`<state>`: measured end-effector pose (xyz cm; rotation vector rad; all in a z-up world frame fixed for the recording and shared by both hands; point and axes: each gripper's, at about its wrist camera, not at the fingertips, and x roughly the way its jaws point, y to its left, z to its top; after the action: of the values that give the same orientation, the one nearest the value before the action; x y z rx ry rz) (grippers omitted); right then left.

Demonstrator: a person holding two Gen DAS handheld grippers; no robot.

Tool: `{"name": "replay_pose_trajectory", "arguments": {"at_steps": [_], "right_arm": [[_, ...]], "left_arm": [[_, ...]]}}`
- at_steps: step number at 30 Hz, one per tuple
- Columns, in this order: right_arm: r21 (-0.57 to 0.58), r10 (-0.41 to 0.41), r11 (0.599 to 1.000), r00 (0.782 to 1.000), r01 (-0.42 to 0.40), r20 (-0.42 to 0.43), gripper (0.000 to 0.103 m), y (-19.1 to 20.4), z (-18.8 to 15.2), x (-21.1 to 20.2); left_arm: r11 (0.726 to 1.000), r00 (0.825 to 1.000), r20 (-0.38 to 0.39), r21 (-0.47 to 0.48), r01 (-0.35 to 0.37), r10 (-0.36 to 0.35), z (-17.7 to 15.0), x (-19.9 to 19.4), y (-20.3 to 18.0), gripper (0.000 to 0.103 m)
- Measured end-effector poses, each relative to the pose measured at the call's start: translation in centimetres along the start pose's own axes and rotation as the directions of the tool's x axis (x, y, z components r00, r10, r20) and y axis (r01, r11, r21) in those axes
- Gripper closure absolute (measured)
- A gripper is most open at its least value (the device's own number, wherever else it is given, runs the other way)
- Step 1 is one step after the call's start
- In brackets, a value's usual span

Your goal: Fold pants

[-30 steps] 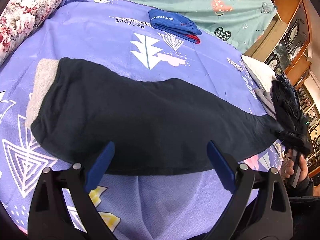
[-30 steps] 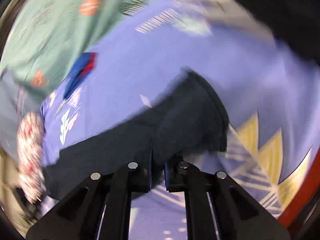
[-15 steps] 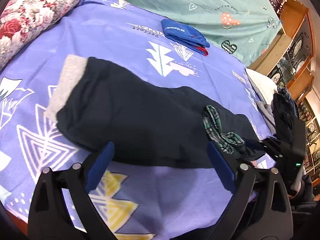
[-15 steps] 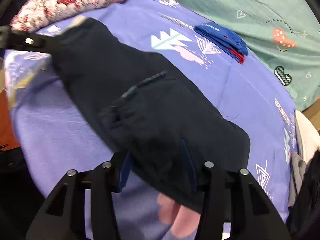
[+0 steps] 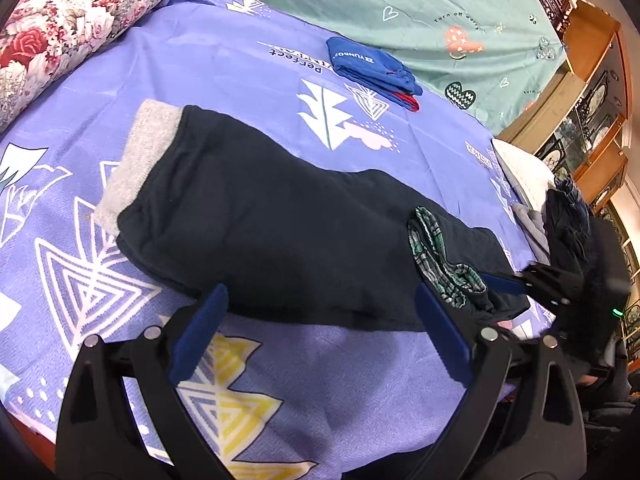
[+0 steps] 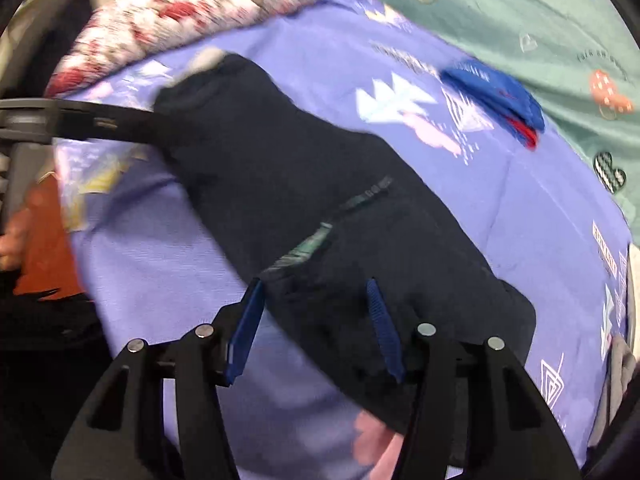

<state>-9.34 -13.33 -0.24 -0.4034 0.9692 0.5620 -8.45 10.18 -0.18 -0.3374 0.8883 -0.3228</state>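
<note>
Two grippers: both of yours stand spread apart, neither pinching anything.
Left gripper [image 5: 320,332]: hovers at the near edge of the pants, blue pads wide apart, over the purple bedsheet [image 5: 248,68].
Right gripper [image 6: 316,328]: its blue pads straddle the near end of the pants without closing on the cloth — in your left view it [image 5: 516,282] sits at the right end of the garment.
Pants [image 5: 280,224]: dark navy, lying flat and stretched from far left to near right across the bedsheet; the grey ribbed cuffs [image 5: 136,164] lie at the left end.
Waistband area: at the right end a flap is turned back, showing green plaid lining [image 5: 436,256]; in your right view the same lining [image 6: 308,248] is blurred.
Folded blue garment [image 5: 372,68]: on the far side of the bedsheet, well apart from the pants, with a red edge showing beneath it.
Floral pillow [image 5: 68,28]: far left corner, beside the bedsheet.
Teal sheet [image 5: 420,12]: along the far side, printed with hearts.
Clothes pile [image 5: 560,220]: dark and grey pieces at the right edge, just beyond the right gripper.
Wooden cabinet [image 5: 592,92]: far right — glass doors.
</note>
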Motion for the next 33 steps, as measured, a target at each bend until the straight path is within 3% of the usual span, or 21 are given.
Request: {"name": "replay_pose_trajectory", "arguments": {"at_steps": [1,3,8,11,14,16,19,20,22,23,25,28,33], "right_arm": [[0.047,0.05,0.998,0.999,-0.05,-0.009,0.072,-0.7,0.0,0.2],[0.151,0.109,0.983,0.994,-0.109,0.009,0.084,-2.9,0.2,-0.3],[0.283,0.016,0.957,0.986,-0.063,0.164,0.086,-6.7,1.1,-5.4],[0.231,0.009,0.971,0.98,-0.055,0.197,0.085,-4.8,2.5,-6.1],[0.148,0.048,0.987,0.997,-0.056,0.06,0.072,-1.5,2.8,-0.9],[0.137,0.065,0.989,0.998,-0.064,-0.006,0.061,-0.2,2.0,2.2],[0.121,0.102,0.986,0.99,-0.114,0.101,0.046,0.3,1.4,0.8],[0.118,0.152,0.978,0.973,-0.174,0.172,0.043,0.2,1.3,-0.5],[0.118,0.172,0.971,0.95,-0.208,0.261,0.026,-0.3,0.8,-2.2],[0.124,0.172,0.969,0.941,-0.215,0.293,0.023,-0.7,0.6,-2.8],[0.157,0.175,0.959,0.928,-0.236,0.329,0.021,-1.8,-0.1,-3.5],[0.203,0.166,0.948,0.927,-0.244,0.337,0.021,-3.3,-1.0,-3.7],[0.256,0.158,0.931,0.918,-0.262,0.365,0.021,-5.1,-3.1,-3.6]], "left_arm": [[1.0,1.0,0.002,-0.003,0.0,0.0,0.0,-0.1,0.1,0.007],[1.0,1.0,0.006,-0.003,-0.001,0.001,0.0,-0.2,0.2,0.007],[0.996,0.999,0.01,-0.076,0.053,-0.052,0.5,-1.0,1.8,0.007],[0.977,0.995,0.026,-0.19,0.095,-0.092,1.2,-1.9,4.2,0.007],[0.942,0.996,0.046,-0.323,0.091,-0.08,1.5,-2.8,7.5,0.006],[0.897,0.996,0.05,-0.431,0.093,-0.079,1.3,-3.0,10.1,0.004],[0.836,0.993,0.025,-0.538,0.11,-0.115,0.9,-1.8,12.7,0.003],[0.842,0.994,0.029,-0.53,0.103,-0.104,1.1,-1.7,12.6,0.003],[0.842,0.991,0.035,-0.524,0.129,-0.13,1.7,-0.9,11.9,0.003],[0.842,0.99,0.024,-0.524,0.128,-0.136,2.1,-0.1,11.6,0.003],[0.844,0.992,0.01,-0.525,0.114,-0.127,2.7,1.0,11.0,0.003],[0.844,0.996,-0.009,-0.532,0.068,-0.086,3.8,2.5,10.4,0.002],[0.788,0.996,-0.005,-0.612,0.07,-0.093,4.4,3.3,10.5,0.002]]}}
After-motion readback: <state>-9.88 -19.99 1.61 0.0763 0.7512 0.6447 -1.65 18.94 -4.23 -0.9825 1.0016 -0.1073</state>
